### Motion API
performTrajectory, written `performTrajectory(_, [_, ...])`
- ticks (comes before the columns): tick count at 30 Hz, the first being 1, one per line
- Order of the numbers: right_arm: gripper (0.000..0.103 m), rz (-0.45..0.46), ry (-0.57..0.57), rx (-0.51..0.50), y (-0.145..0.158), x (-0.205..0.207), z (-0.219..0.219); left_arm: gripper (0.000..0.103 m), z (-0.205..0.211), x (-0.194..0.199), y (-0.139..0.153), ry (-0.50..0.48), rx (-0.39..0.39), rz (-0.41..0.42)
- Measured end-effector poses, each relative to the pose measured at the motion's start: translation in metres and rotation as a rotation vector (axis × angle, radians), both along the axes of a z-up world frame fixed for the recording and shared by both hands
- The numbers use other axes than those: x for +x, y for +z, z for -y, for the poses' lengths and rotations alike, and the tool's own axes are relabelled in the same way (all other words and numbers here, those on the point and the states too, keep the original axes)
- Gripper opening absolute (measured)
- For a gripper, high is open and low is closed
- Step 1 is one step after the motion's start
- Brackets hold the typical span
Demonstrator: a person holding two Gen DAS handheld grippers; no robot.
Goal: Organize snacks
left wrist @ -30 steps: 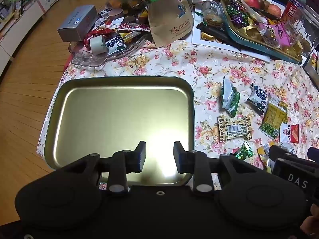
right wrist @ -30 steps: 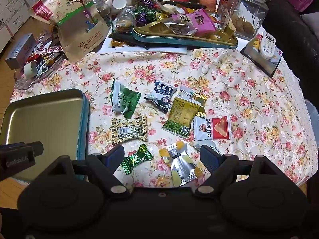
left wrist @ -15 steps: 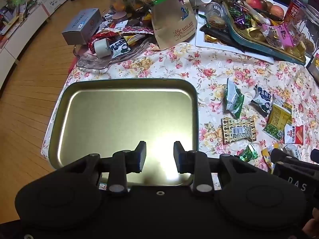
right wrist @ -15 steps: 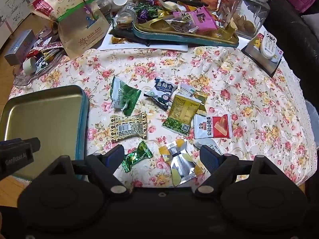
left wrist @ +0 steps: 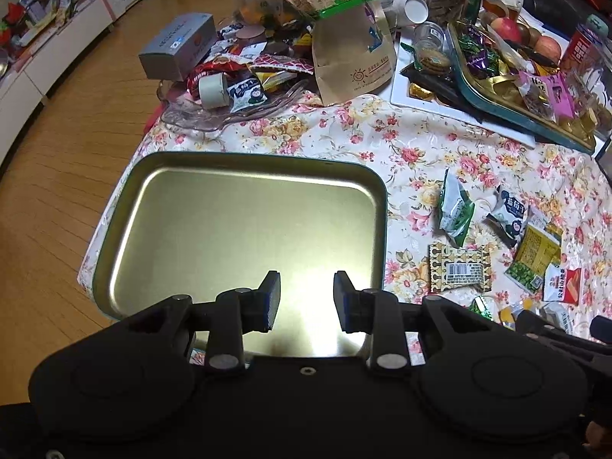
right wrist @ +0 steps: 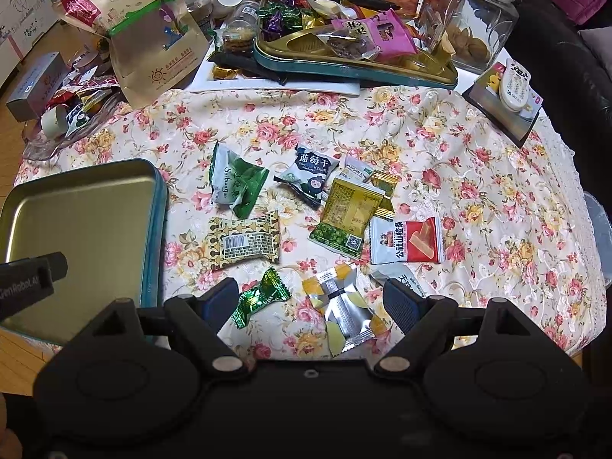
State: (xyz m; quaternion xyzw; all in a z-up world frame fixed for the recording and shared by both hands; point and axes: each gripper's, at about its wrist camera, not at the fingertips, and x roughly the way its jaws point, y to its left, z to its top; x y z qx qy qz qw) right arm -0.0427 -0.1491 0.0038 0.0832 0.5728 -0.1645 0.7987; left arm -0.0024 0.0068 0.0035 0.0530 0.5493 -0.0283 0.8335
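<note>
Shifted a touch in the left wrist view since the earlier frame: gold tin [left wrist: 237, 229] a little further right, left gripper [left wrist: 306, 300] opening, nothing between its pads. Right gripper [right wrist: 310, 302] spread wide over the snacks, gripping nothing.

Snacks loose on the flowered cloth [right wrist: 478, 176], near the table's front edge, right of the tin: green candy [right wrist: 260, 296] and silver-yellow packet [right wrist: 344, 306] nearest the right gripper, barcoded packet [right wrist: 244, 243] beyond.

Best handled one packet at a time: drop over the green candy, pinch the body rather than the twisted ends, lift clear of the cloth, release low inside the tin.

Gold tin at the table's left front corner, holding nothing. Teal tray [right wrist: 355, 70] at the far edge, heaped with sweets. Glass jar [right wrist: 478, 23] at the far right corner, with a few biscuits at the bottom.
</note>
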Motion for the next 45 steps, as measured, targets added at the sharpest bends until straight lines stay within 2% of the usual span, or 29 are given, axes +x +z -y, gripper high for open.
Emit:
performTrajectory(12, [0.086, 0.0, -0.003, 0.001, -0.001, -0.001, -0.001, 0.039, -0.003, 0.0, 0.0, 0.025, -0.022, 0.004])
performTrajectory(21, [0.086, 0.08, 0.02, -0.055, 0.01, -0.002, -0.003, 0.039, -0.002, -0.001, -0.002, 0.019, -0.04, -0.009])
performTrajectory(26, [0.086, 0.091, 0.014, -0.016, 0.014, -0.003, 0.0, 0.039, -0.002, -0.001, -0.002, 0.01, -0.045, -0.016])
performTrajectory(28, [0.08, 0.071, 0.032, 0.024, 0.012, -0.001, 0.0, 0.039, -0.002, -0.001, -0.002, 0.007, -0.053, -0.018])
performTrajectory(31, [0.076, 0.052, 0.068, 0.102, 0.011, 0.0, 0.0, 0.039, -0.001, -0.001, -0.001, 0.001, -0.051, -0.016])
performTrajectory(34, [0.075, 0.079, 0.07, 0.156, 0.015, -0.002, 0.0, 0.039, -0.001, -0.001, 0.0, -0.006, -0.044, -0.008])
performTrajectory(37, [0.074, 0.128, 0.06, 0.16, 0.022, -0.004, 0.001, 0.039, 0.0, 0.0, 0.002, -0.005, -0.044, 0.014])
performTrajectory(39, [0.073, 0.148, 0.072, 0.128, 0.025, -0.005, -0.001, 0.039, -0.001, 0.001, 0.005, 0.004, -0.046, 0.034])
performTrajectory(41, [0.066, 0.142, 0.085, 0.121, 0.025, -0.003, 0.0, 0.039, -0.002, 0.002, 0.008, 0.007, -0.051, 0.045])
performTrajectory(43, [0.052, 0.108, 0.089, 0.135, 0.021, -0.002, 0.002, 0.039, -0.002, 0.003, 0.012, 0.005, -0.065, 0.051])
performTrajectory(45, [0.051, 0.077, 0.101, 0.16, 0.017, -0.002, 0.007, 0.039, -0.001, 0.003, 0.014, -0.003, -0.07, 0.055])
